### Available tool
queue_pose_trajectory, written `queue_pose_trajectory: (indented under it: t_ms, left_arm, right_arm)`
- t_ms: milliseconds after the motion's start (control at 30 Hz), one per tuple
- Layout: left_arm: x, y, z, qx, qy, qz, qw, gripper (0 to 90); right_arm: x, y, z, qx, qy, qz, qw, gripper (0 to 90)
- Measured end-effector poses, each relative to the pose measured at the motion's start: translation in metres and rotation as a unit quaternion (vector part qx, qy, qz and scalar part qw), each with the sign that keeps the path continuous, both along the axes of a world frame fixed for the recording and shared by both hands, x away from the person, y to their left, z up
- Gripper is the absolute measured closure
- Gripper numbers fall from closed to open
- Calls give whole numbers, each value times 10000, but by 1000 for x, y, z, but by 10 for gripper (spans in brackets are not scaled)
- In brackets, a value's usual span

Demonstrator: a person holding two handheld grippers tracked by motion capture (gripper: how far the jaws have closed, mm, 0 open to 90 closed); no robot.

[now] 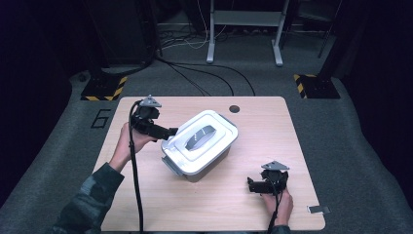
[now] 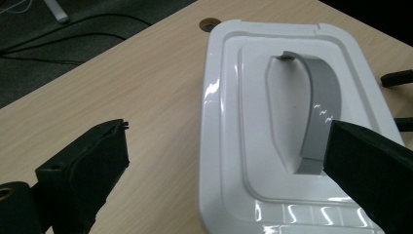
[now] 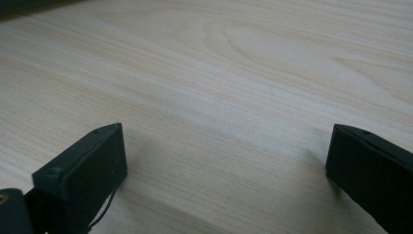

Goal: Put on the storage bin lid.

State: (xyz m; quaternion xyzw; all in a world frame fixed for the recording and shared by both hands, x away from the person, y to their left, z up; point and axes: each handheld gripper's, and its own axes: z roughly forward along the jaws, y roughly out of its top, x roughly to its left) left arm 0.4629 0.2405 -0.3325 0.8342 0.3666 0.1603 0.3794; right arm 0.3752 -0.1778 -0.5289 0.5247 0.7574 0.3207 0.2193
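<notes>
- From the high view, a white box (image 1: 199,148) with a lid sits near the middle of the wooden tabletop (image 1: 160,204). It is turned at a slant. The lid has a grey handle (image 1: 199,136) lying flat in a dip.
- In the same view, the left tongs (image 1: 168,132) are right at the box's left end, held in the person's left hand (image 1: 130,141). The right tongs (image 1: 251,185) rest low near the front right of the tabletop, well apart from the box.
- From the left gripper view, the left tongs (image 2: 224,170) are wide apart and grasp nothing. The left side of the white lid (image 2: 234,161) lies between the two black jaws. The right jaw sits in front of the grey handle (image 2: 321,107). A round hole (image 2: 210,23) shows in the tabletop past the box.
- From the right gripper view, the right tongs (image 3: 226,165) are also spread wide and released. Bare wood (image 3: 219,73) lies between them.
</notes>
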Motion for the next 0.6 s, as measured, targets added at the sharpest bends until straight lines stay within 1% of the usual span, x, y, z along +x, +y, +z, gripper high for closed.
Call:
queue_pose_trajectory:
  t_ms: [67,100,167,233,333,400,467,600]
  left_arm:
    - [1,8,-1,35,-2,54,10000,20]
    - [2,11,-2,38,32,75,10000,19]
    - [2,17,-4,56,17,134,9999,18]
    - [3,26,-6,22,53,222,9997,17]
    - [5,36,-9,42,98,310,9995,15]
    - [5,43,-13,19,79,407,9991,14]
    - [5,49,-16,29,84,416,9991,11]
    - [6,59,-25,45,175,503,9986,5]
  right_arm:
    - [0,0,0,-10,2,6,10000,7]
    - [0,0,0,8,4,-11,10000,7]
    - [0,0,0,6,4,-10,10000,7]
    - [0,0,0,7,4,-12,10000,7]
    - [0,0,0,8,5,-14,10000,7]
    - [0,0,0,7,5,-13,10000,7]
    - [0,0,0,6,3,-13,10000,7]
    - [0,0,0,6,4,-15,10000,7]
